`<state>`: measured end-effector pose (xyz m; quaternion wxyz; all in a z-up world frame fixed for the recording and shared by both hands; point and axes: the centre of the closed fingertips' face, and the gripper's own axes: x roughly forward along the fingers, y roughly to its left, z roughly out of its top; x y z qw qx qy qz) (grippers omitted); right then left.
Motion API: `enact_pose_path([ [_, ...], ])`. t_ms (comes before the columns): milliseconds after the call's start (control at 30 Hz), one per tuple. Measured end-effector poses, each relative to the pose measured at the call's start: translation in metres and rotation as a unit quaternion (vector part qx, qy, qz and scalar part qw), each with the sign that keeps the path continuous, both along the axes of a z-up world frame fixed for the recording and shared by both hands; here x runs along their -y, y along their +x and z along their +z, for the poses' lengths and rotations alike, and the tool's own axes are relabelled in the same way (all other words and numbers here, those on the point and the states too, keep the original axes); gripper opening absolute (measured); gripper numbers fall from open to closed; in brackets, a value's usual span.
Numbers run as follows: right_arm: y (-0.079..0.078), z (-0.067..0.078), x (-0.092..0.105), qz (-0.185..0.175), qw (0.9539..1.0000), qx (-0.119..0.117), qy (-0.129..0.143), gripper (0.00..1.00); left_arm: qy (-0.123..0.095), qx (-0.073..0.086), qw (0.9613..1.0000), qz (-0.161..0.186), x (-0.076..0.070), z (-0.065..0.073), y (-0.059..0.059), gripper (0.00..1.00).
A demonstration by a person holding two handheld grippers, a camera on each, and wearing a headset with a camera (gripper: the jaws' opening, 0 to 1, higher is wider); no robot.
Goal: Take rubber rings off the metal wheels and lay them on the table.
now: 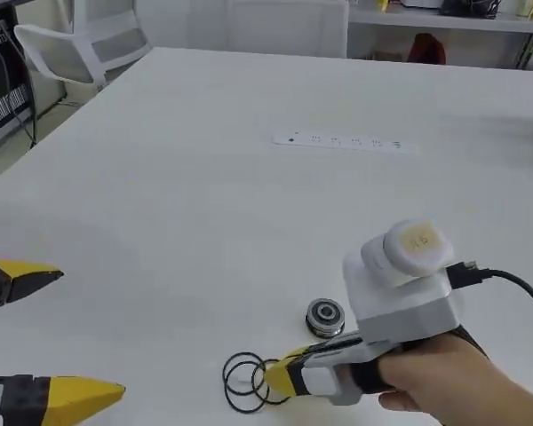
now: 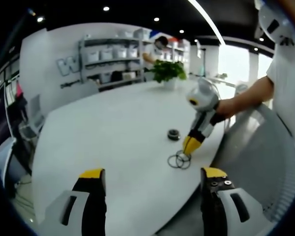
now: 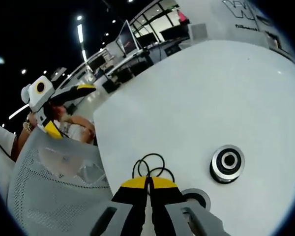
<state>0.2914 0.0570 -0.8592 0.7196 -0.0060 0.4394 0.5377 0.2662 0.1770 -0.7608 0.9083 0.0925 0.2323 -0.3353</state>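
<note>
The right gripper (image 1: 277,380) has its yellow fingers (image 3: 148,184) pressed together with no gap between them. Their tips rest at the edge of a small heap of thin black rubber rings (image 1: 246,382) that lie loose and overlapping on the white surface (image 1: 249,204). In the right gripper view the rings (image 3: 150,169) sit straight ahead of the closed tips and run in under them. I cannot tell whether a ring is pinched there. A hand (image 1: 444,386) grips this tool from behind the fingers.

A metal wheel (image 1: 325,317) lies flat just off to one side of the right fingers, near them but apart, and apart from the rings. It shows a bright rim around a dark centre (image 3: 227,163). Close beside the same finger, nearer its base, a second round grey-and-black part (image 3: 197,196) peeks out, half covered, so I cannot tell what it is.

The left gripper (image 1: 89,333) has its fingers (image 2: 92,184) spread wide with nothing between them. The rings (image 2: 179,161) and the wheel (image 2: 173,133) lie well ahead of its tips. A white power strip (image 1: 342,142) lies far beyond both grippers.
</note>
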Motion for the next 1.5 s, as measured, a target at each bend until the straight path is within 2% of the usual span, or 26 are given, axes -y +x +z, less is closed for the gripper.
enact_pose_path([
  [500, 0.01, 0.003, 0.004, -0.018, 0.9998, 0.011, 0.0, 0.02, 0.005, -0.002, 1.0, 0.003, -0.003, 0.0, -0.001, 0.79],
  [867, 0.036, 0.02, 0.016, -0.069, 0.997, 0.022, 0.026, 0.02, 0.006, -0.001, 1.0, -0.002, -0.001, 0.002, 0.001, 0.79],
  [1033, 0.048, 0.038, 0.017, -0.094, 0.9931, 0.031, 0.065, 0.03, 0.011, -0.001, 0.9999, -0.007, 0.0, 0.003, 0.004, 0.79],
  [1133, 0.054, 0.048, 0.016, -0.107, 0.9898, 0.035, 0.087, 0.03, 0.006, 0.001, 1.0, -0.006, 0.001, 0.003, 0.007, 0.79],
  [1233, 0.056, 0.058, 0.015, -0.124, 0.9851, 0.02, 0.118, 0.04, 0.009, -0.002, 0.9998, -0.015, 0.005, 0.0, 0.007, 0.79],
  [1300, 0.058, 0.063, 0.017, -0.127, 0.9842, 0.028, 0.121, 0.05, 0.011, -0.002, 0.9998, -0.019, 0.007, -0.001, 0.006, 0.79],
  [1500, 0.065, 0.074, 0.021, -0.136, 0.9796, 0.04, 0.142, 0.07, -0.005, 0.009, 0.9997, -0.022, 0.015, 0.008, 0.008, 0.79],
])
